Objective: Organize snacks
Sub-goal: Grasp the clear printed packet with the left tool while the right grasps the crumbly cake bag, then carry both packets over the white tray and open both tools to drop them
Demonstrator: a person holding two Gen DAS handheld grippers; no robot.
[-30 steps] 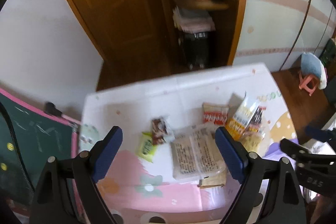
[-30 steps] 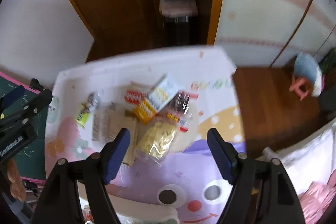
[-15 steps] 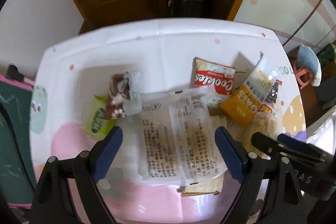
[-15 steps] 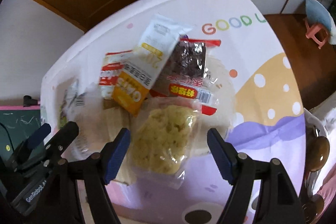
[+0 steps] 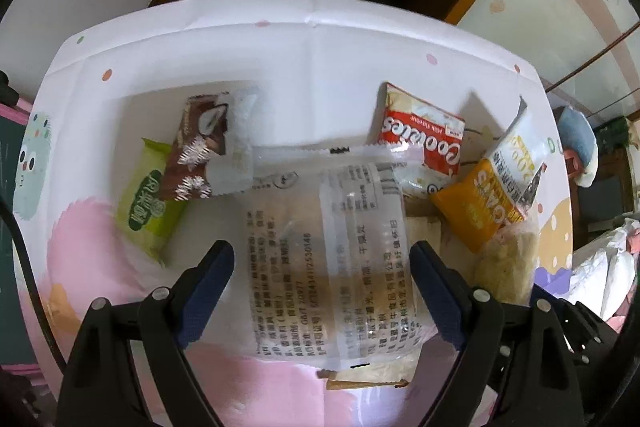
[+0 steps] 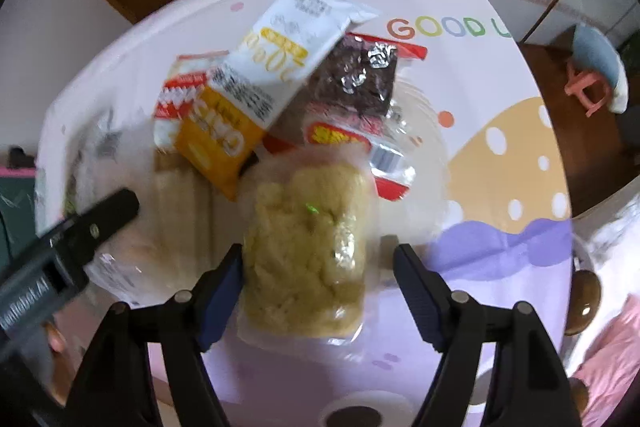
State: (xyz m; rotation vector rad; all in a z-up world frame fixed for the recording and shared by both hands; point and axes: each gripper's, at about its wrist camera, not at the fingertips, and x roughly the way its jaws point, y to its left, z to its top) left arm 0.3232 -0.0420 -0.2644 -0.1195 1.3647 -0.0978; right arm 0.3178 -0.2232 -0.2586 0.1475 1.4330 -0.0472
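Clear plastic covers the flat cake packet [image 5: 320,251] lying on the worktop [image 5: 320,67], between the spread, empty fingers of the left gripper [image 5: 322,287]. Rightward, the right gripper [image 6: 318,287] is closing around the yellow noodle bag [image 6: 308,247], not yet pinching. Overlapping packets could drag along; slippery film may slide free.

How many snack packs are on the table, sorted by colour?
Clear packs: 2, the big printed one and the yellow crumbly one
Red packs: 2, cookies and the dark-topped one
Brown: 1
Green: 1
Orange and white: 1
Total: 7
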